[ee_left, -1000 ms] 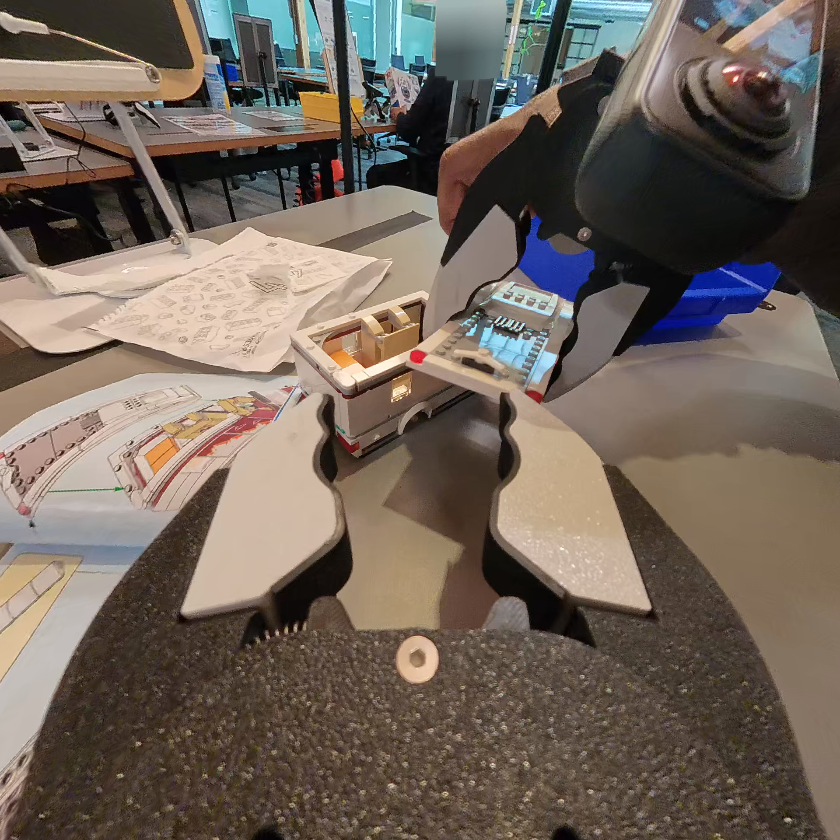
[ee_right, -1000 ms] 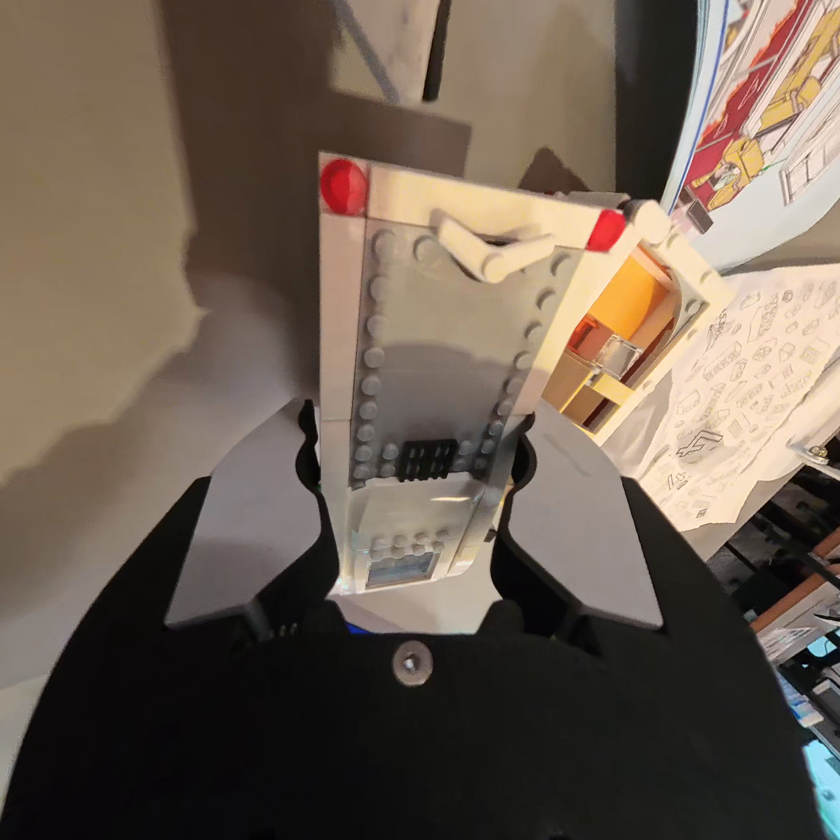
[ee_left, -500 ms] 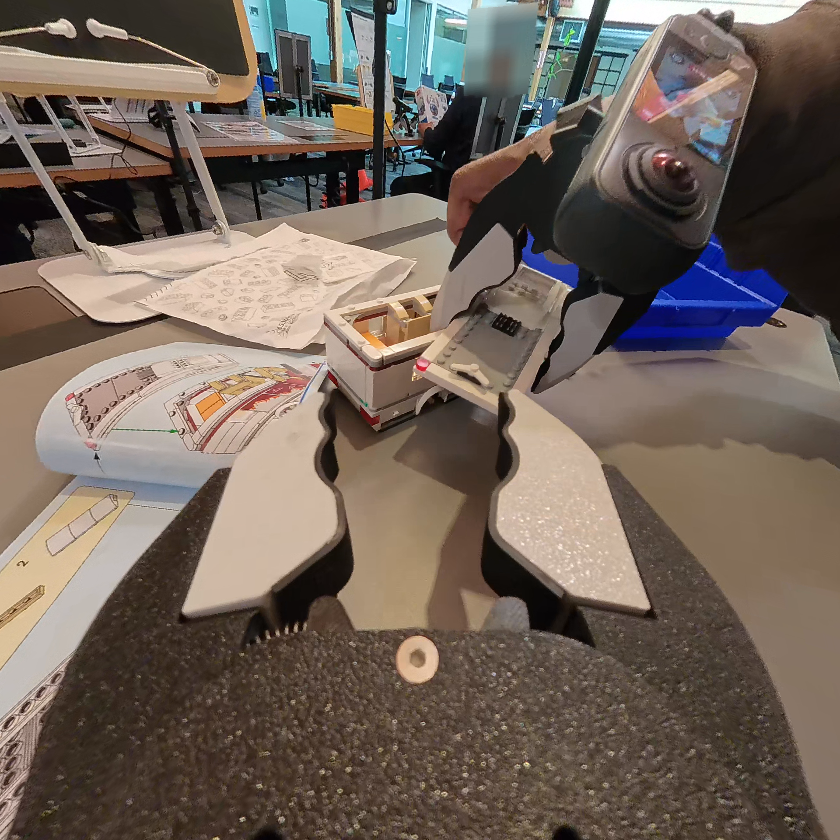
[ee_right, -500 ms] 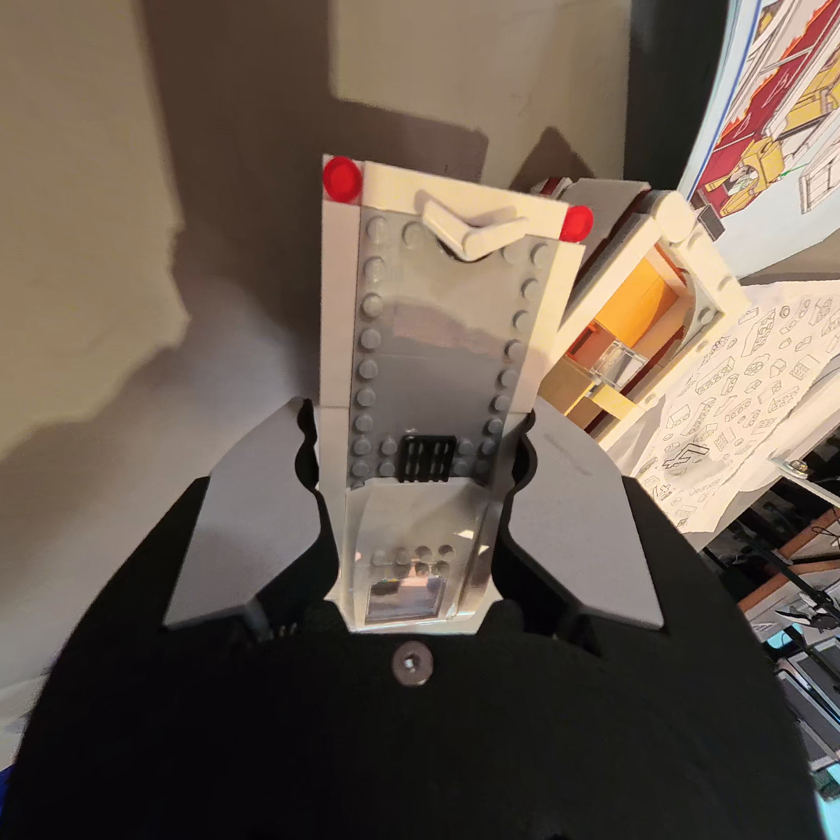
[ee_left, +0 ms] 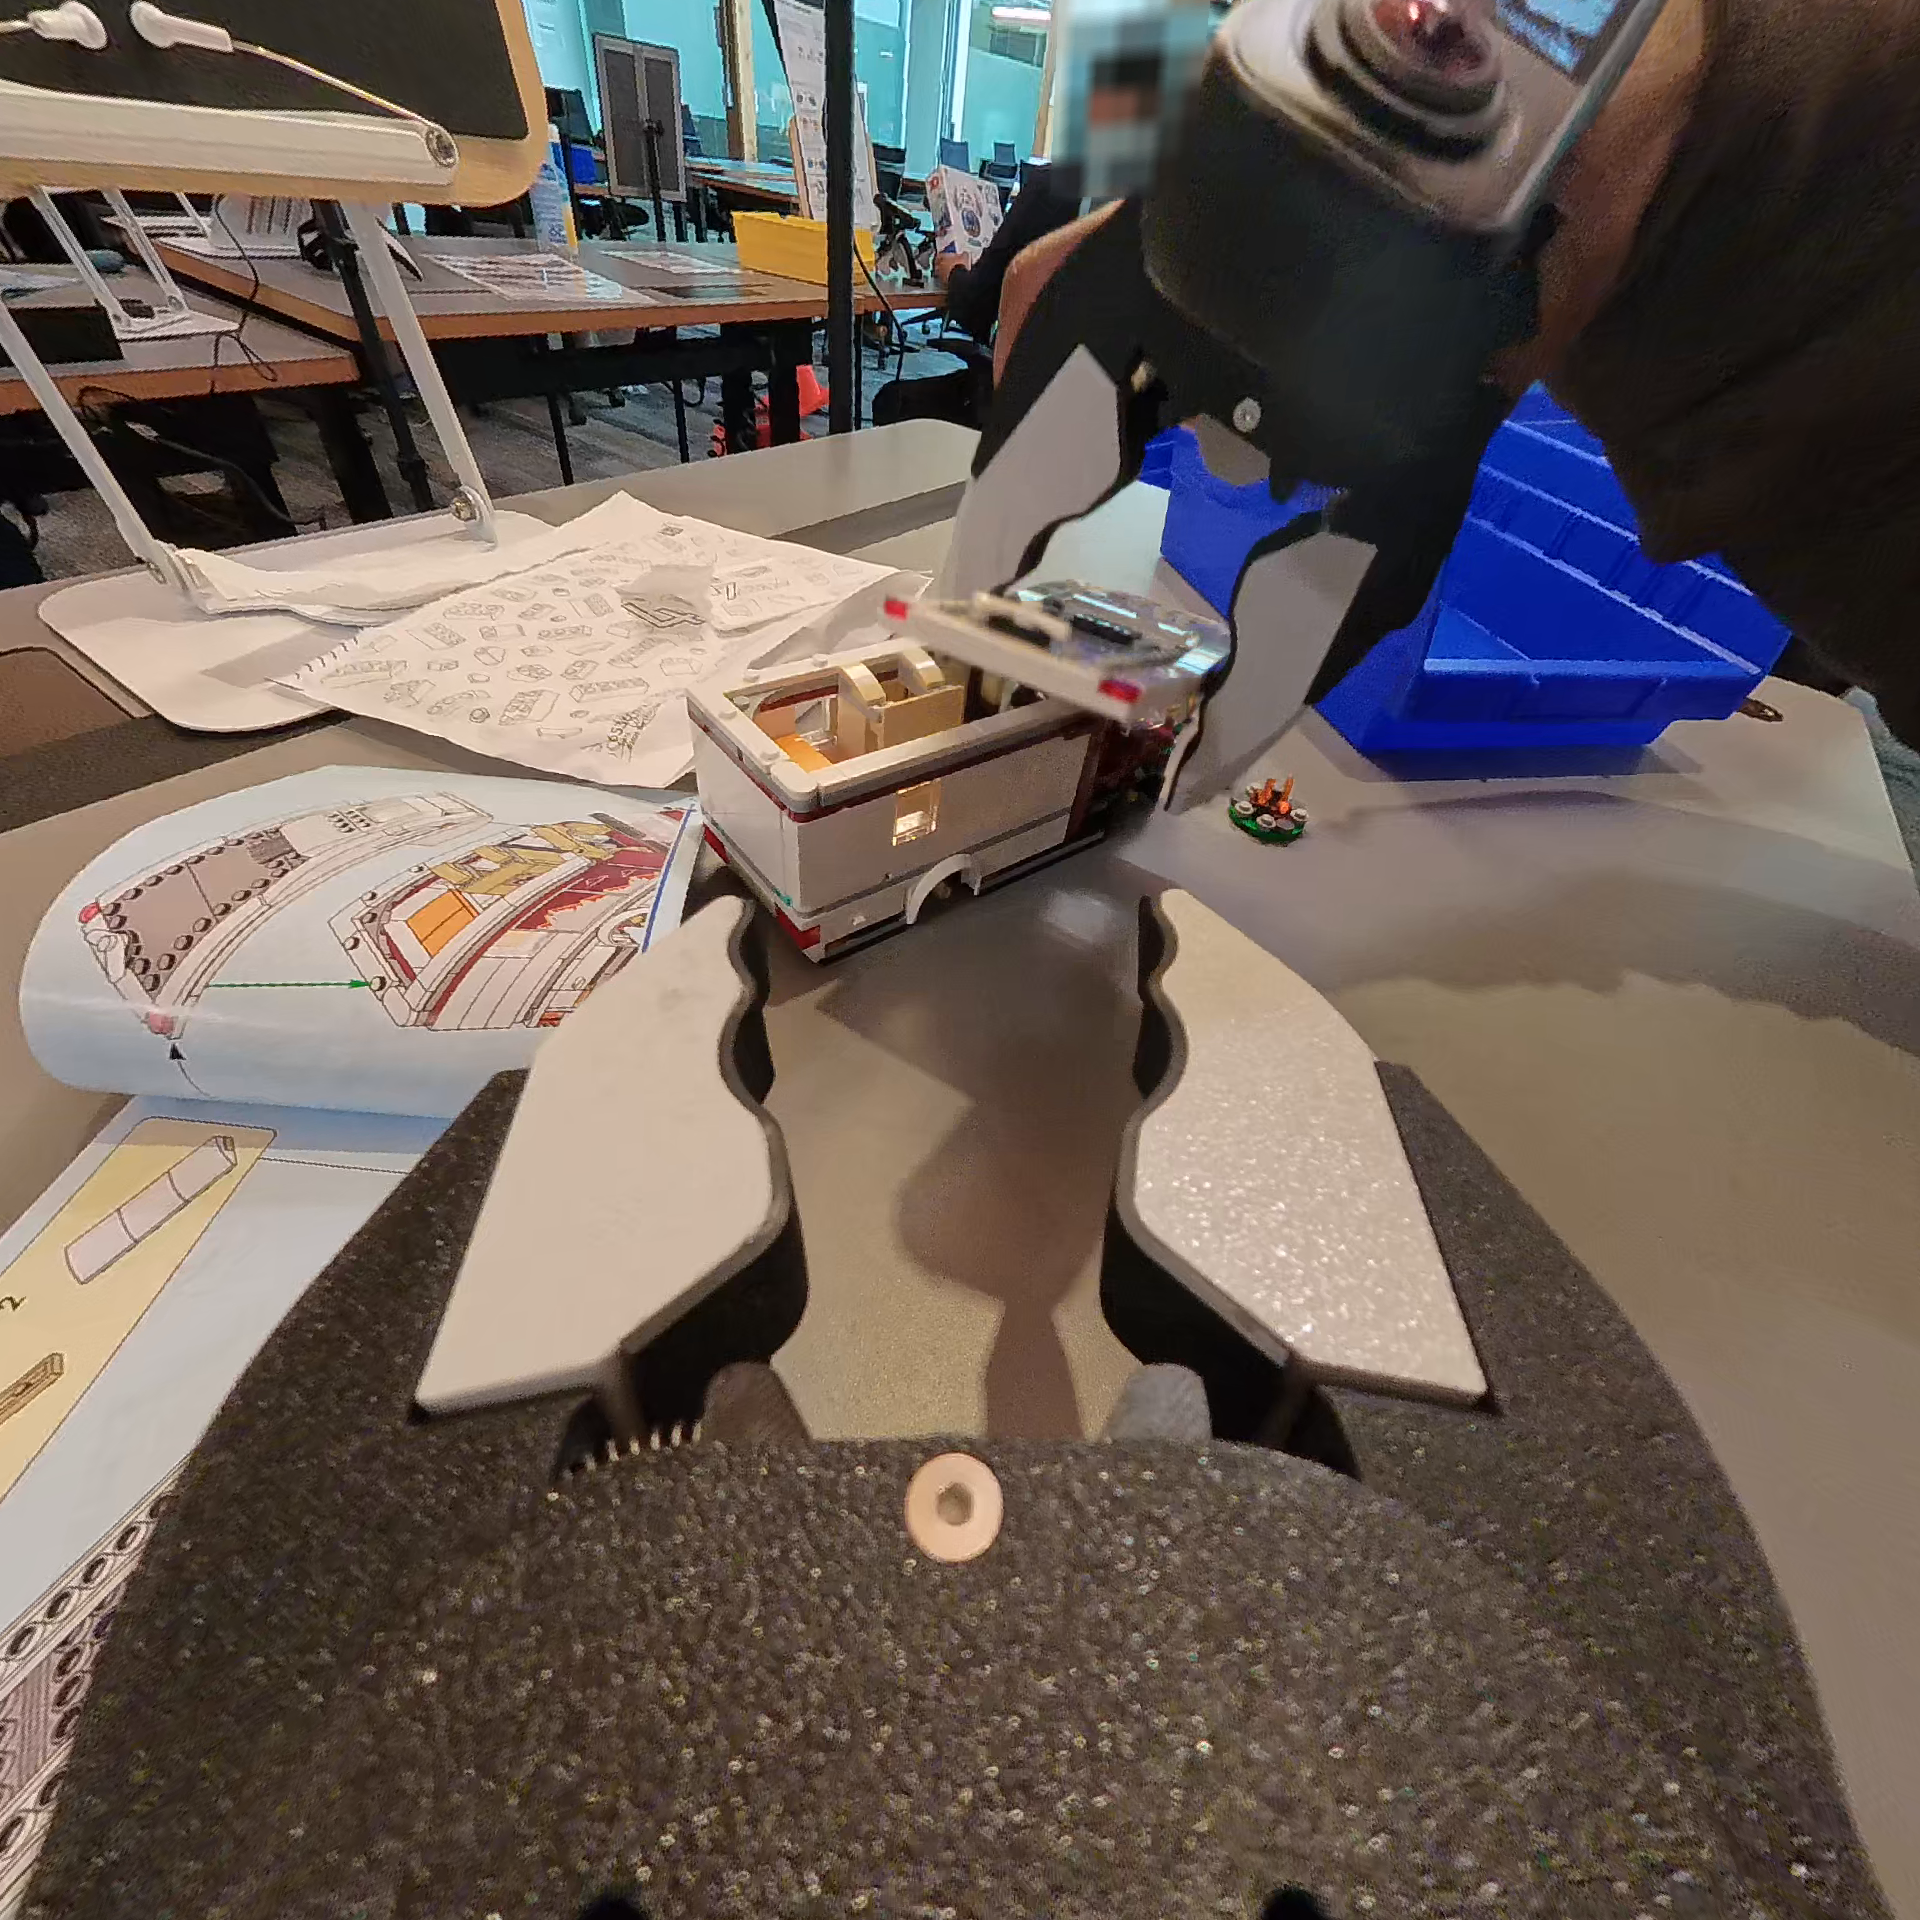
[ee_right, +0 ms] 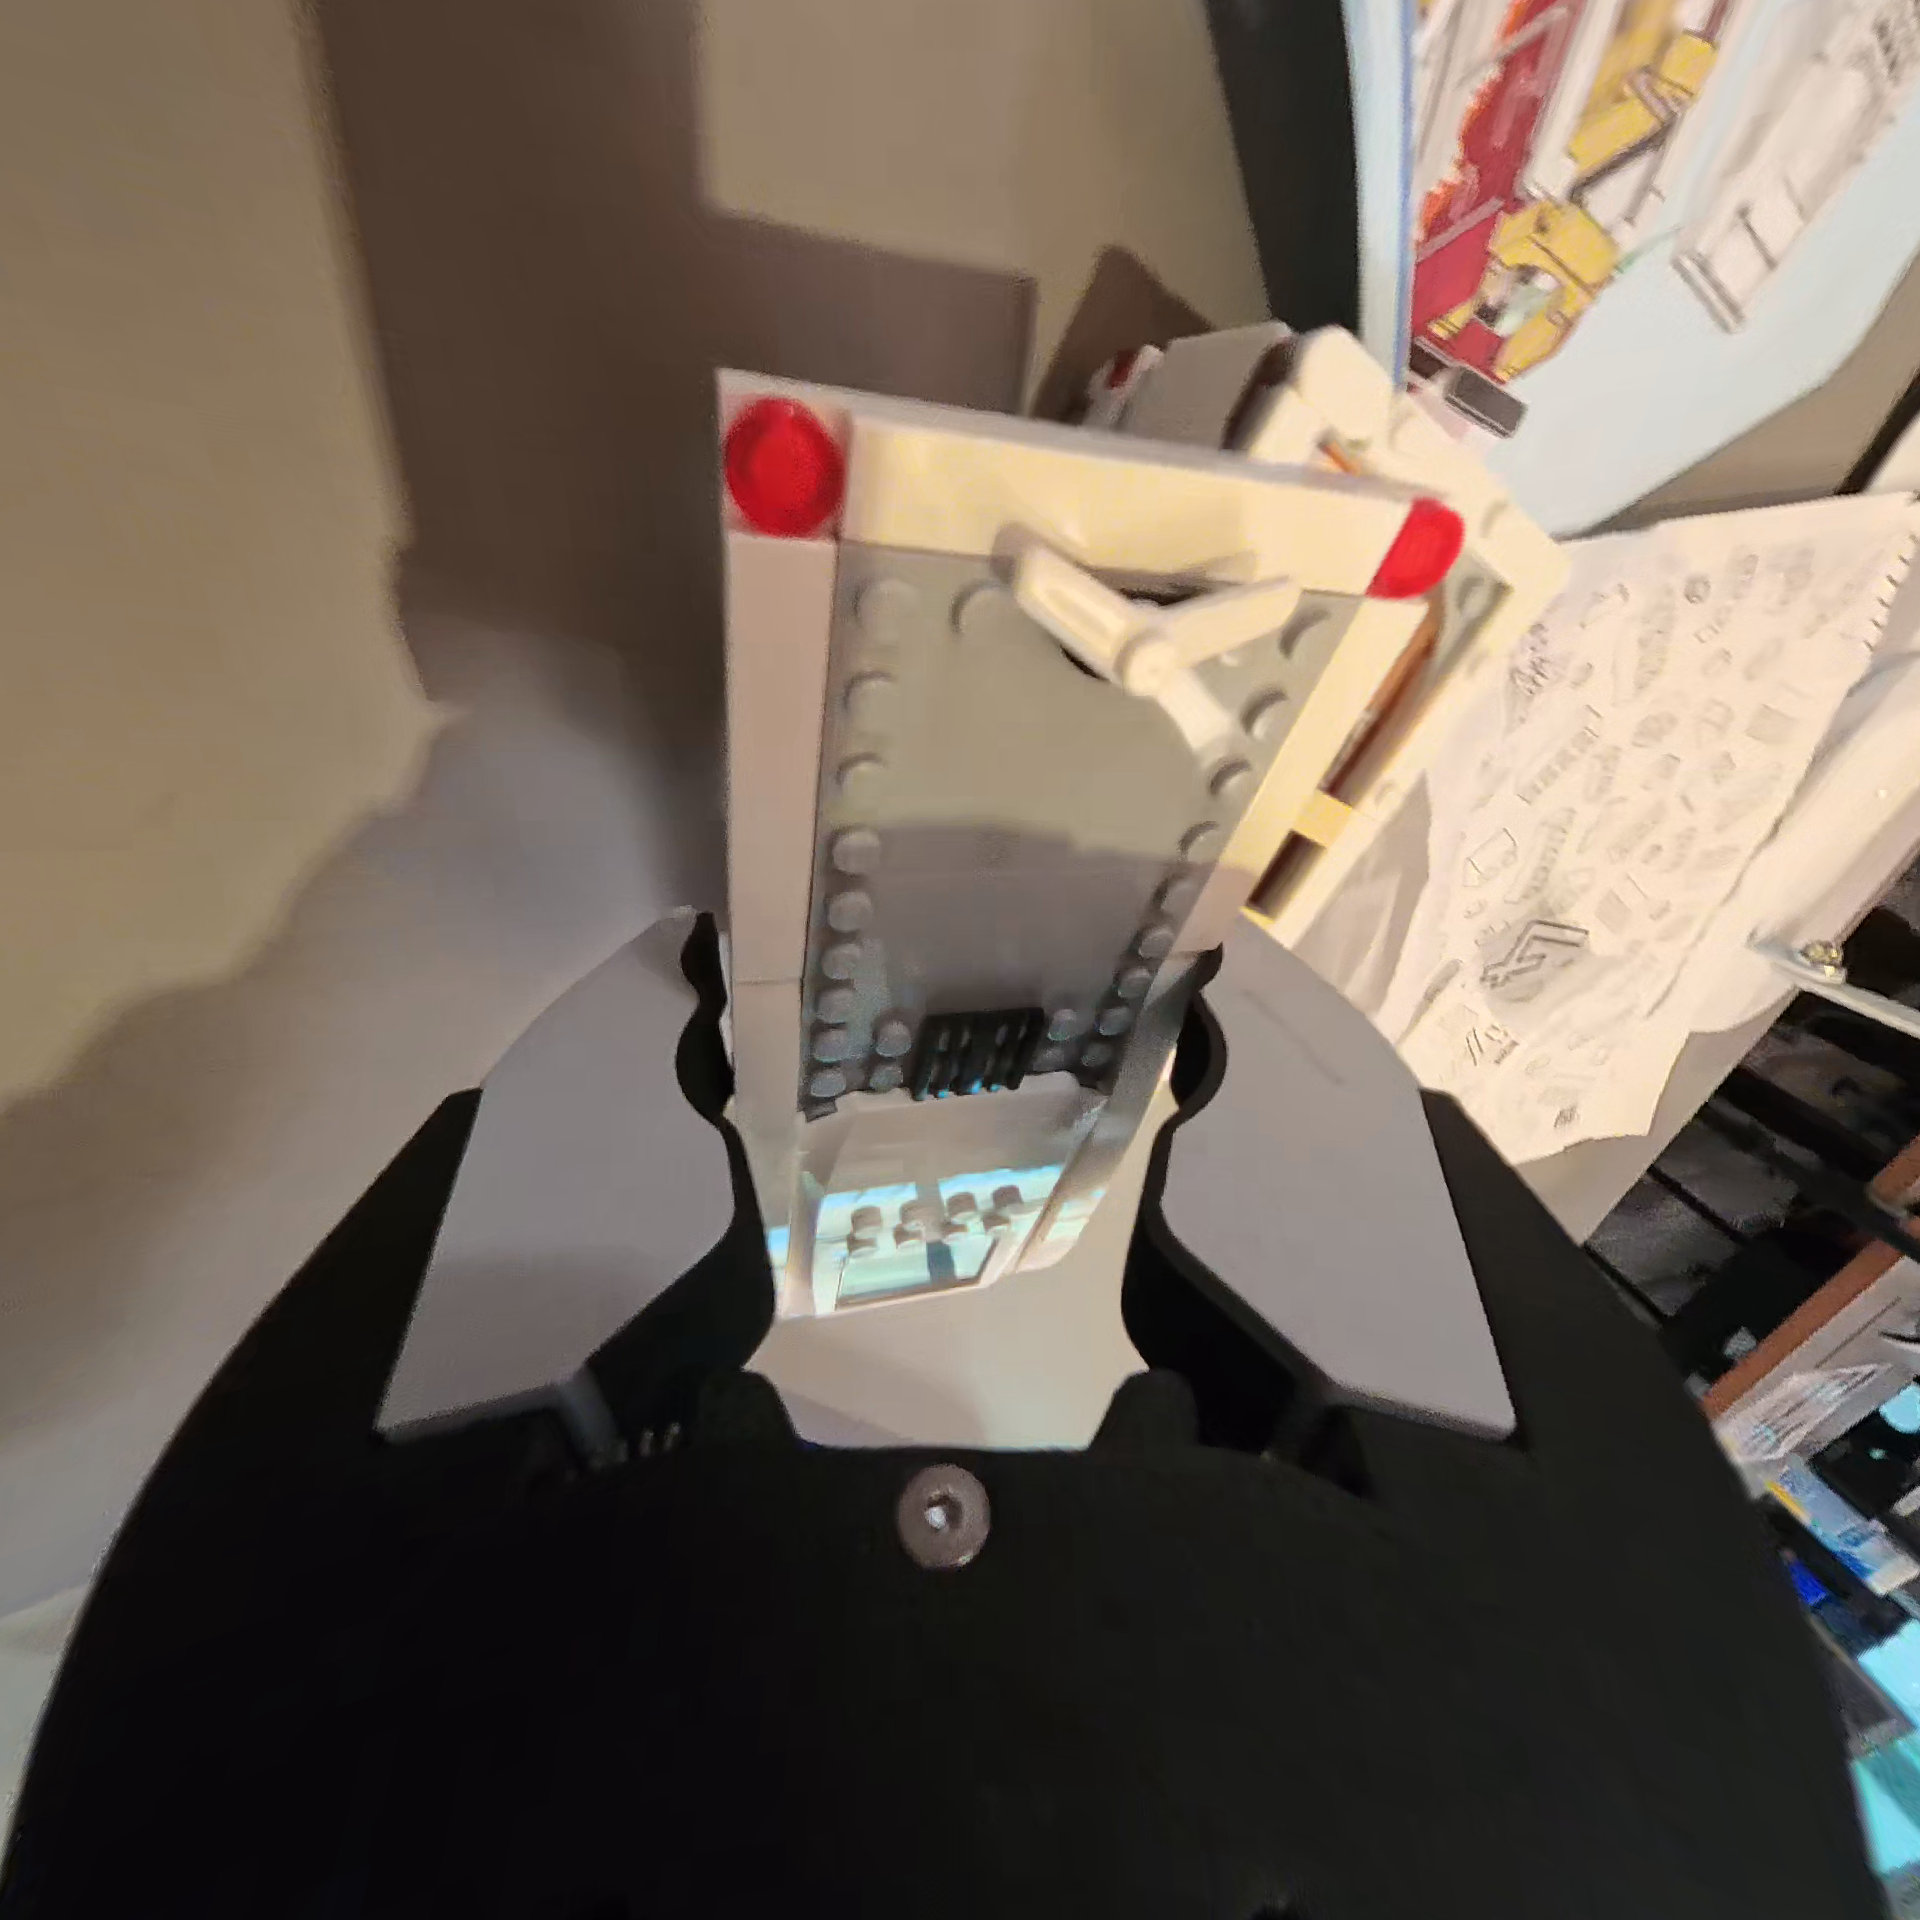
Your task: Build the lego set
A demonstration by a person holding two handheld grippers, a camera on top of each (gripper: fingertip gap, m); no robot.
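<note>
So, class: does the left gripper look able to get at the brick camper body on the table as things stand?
Probably yes. The left gripper is open with nothing in it, and bare table lies between it and the camper body; the held roof panel hangs over the far end.

both views are bright and evenly lit from overhead indoor lights. in the left wrist view the worktop (ee_left: 1558, 1143) shows broad soft shadows at 12 and 3 o'clock, and pale sheen between them. the foreground foam is sharp; the dark camera housing (ee_left: 1403, 125) at 1 o'clock is close and blurred, and the far room is soft. straight lines bow towards the edges, a wide-angle bend. the right wrist view is warmer and smeared by motion blur, with hard-edged shadows on the worktop (ee_right: 208, 520) at 10 o'clock and a glossy reflection on the brick panel (ee_right: 987, 831).
</note>
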